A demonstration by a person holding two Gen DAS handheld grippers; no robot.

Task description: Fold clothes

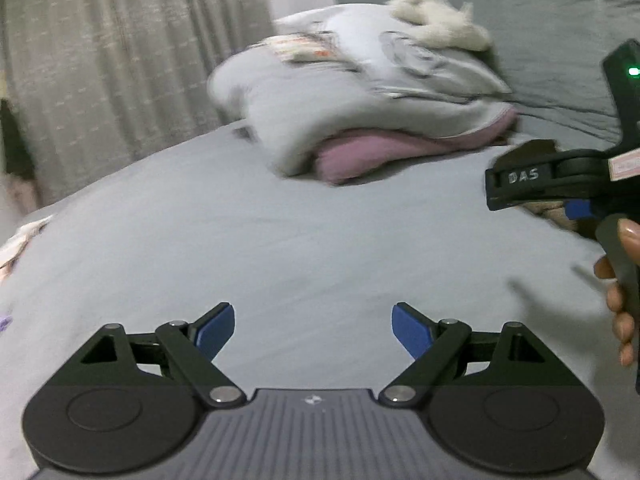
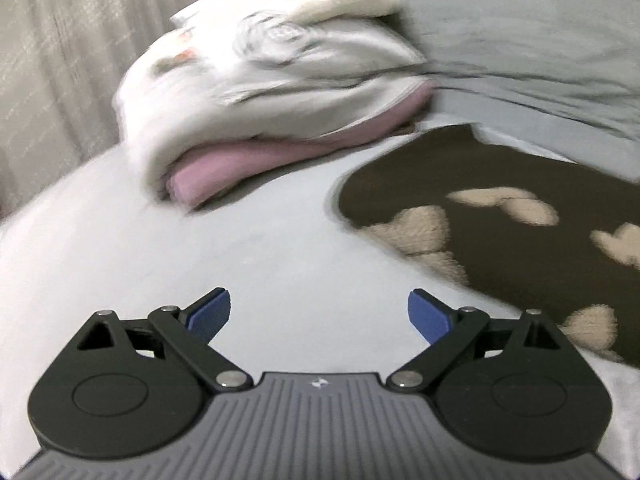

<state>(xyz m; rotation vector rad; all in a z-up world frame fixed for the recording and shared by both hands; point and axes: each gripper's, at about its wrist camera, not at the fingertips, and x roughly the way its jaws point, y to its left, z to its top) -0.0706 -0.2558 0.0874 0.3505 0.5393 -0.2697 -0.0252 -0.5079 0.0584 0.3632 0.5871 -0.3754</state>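
Nearest in each wrist view are the tools themselves. The left gripper [image 1: 313,330] has its blue-padded fingers [image 1: 214,330] spread wide with nothing between them, only bare sheet beneath. The right gripper [image 2: 319,316] stands the same way, fingers [image 2: 428,316] parted and empty. In the left view the right tool appears from the side at the frame's edge, with the person's hand [image 1: 620,280] wrapped around its handle.

Under both lies the pale grey bed sheet [image 1: 280,240], smooth and bare in the near stretch. To the right, just beyond the right gripper, a dark brown fleecy garment with cream heart-like patches [image 2: 500,208] lies spread flat on the bed; it looks like the next piece to fold, though that is a judgement. It appears soft, thick and light, likely to sag and drape when lifted, not slippery. A hold on two corners or along one hem edge, one gripper each, should keep it from bunching; pinching the middle would only gather it.

Further back sits a stack of folded clothes: a light grey printed garment [image 1: 340,92] on top of a mauve folded piece [image 1: 380,152], with a cream fluffy item [image 1: 436,20] resting above them. Both views are blurred here, so the print cannot be read.

Behind the stack are a grey pillow [image 1: 540,12] and, to the left, a beige curtain [image 1: 120,60].
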